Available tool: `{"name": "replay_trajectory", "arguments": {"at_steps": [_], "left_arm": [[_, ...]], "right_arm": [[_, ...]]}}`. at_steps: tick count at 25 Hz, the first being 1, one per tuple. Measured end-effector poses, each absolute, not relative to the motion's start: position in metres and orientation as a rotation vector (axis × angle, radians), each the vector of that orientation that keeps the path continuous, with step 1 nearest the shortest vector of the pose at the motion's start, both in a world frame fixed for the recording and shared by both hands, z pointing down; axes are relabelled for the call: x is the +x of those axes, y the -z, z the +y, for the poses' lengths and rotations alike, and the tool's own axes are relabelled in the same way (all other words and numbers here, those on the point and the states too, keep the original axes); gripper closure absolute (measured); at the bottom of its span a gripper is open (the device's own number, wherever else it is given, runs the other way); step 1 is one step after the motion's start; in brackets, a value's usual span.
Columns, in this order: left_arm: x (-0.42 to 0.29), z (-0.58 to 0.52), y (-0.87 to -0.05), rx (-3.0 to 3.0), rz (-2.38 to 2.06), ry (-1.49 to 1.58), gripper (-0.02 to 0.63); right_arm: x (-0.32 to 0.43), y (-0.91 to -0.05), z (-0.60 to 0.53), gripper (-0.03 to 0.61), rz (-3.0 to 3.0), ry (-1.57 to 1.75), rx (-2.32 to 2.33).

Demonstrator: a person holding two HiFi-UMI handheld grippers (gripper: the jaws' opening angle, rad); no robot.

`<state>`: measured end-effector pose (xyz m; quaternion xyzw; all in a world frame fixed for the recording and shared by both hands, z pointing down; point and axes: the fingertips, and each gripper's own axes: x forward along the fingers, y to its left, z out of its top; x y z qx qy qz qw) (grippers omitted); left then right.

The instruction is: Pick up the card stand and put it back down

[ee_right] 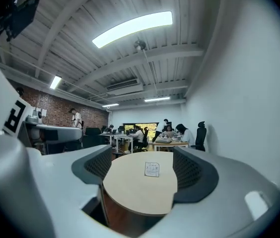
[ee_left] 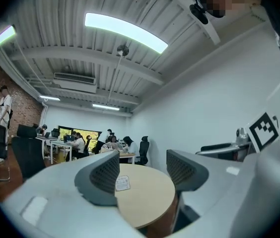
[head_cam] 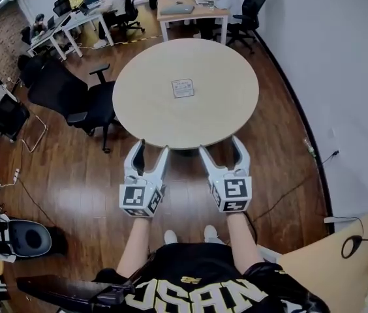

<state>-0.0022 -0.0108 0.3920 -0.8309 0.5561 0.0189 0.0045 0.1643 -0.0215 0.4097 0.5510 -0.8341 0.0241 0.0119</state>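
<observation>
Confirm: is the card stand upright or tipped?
Upright: the card stand stands on the round table, its printed face vertical in both gripper views.

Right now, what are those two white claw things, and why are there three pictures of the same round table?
Those are two grabbers a person holds, one in each hand: the left gripper and the right gripper. One picture comes from a camera on the person's head, looking down. The other two come from cameras riding on each grabber, looking out between its jaws. On the round table stands only a small card stand. Both grabbers are open and hold nothing.
</observation>
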Motion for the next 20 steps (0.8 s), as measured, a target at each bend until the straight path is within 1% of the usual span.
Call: {"name": "replay_trajectory", "arguments": {"at_steps": [4, 9, 15, 20], "left_arm": [[-0.01, 0.016, -0.383, -2.556, 1.731, -0.056, 0.318], [-0.04, 0.037, -0.38, -2.518, 1.776, -0.088, 0.318], [-0.073, 0.043, -0.378, -2.518, 1.805, -0.276, 0.324], [-0.078, 0.055, -0.373, -2.5, 1.773, -0.251, 0.324]], "right_arm": [[0.158, -0.408, 0.003, 0.199, -2.57, -0.049, 1.711], [0.129, -0.405, 0.018, 0.199, -2.566, -0.009, 1.659], [0.099, -0.402, 0.024, 0.199, -2.619, -0.017, 1.585], [0.082, -0.402, 0.03, 0.199, -2.618, 0.005, 1.559]]}}
